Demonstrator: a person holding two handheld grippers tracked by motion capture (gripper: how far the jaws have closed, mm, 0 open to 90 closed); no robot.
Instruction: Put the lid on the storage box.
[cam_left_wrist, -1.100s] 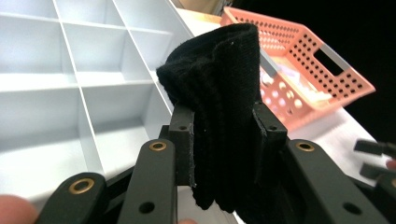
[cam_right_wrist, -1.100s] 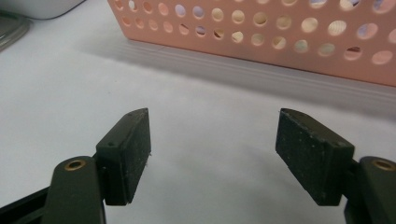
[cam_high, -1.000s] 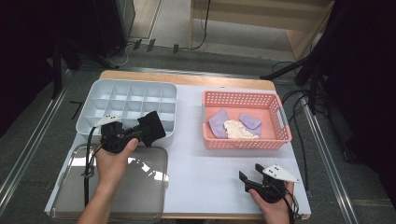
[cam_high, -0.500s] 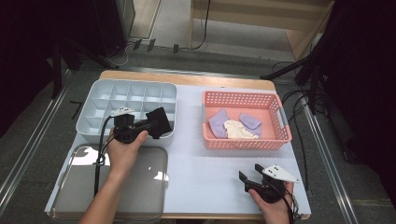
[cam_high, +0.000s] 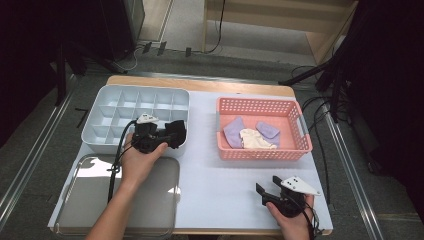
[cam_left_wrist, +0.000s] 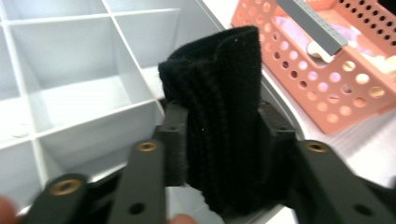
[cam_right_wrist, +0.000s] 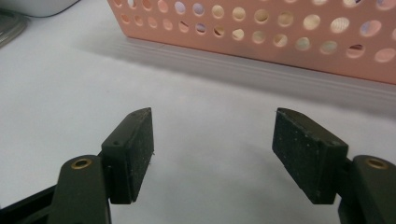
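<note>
The white bench (cam_high: 220, 180) carries a grey divided tray (cam_high: 135, 107) at ten o'clock, a pink basket (cam_high: 262, 150) at two o'clock and a metal tray (cam_high: 90, 210) at seven o'clock. The left gripper (cam_high: 175, 134) holds a black sock (cam_left_wrist: 219, 116) between its jaws, which have just been opening; the pads are still against the cloth on both sides. The sock stands upright over the near right corner of the divided tray. The right gripper (cam_high: 265, 191) rests at five o'clock with its jaws wide and nothing between them, near the basket, where pale cloth pieces (cam_high: 250, 136) lie
</note>
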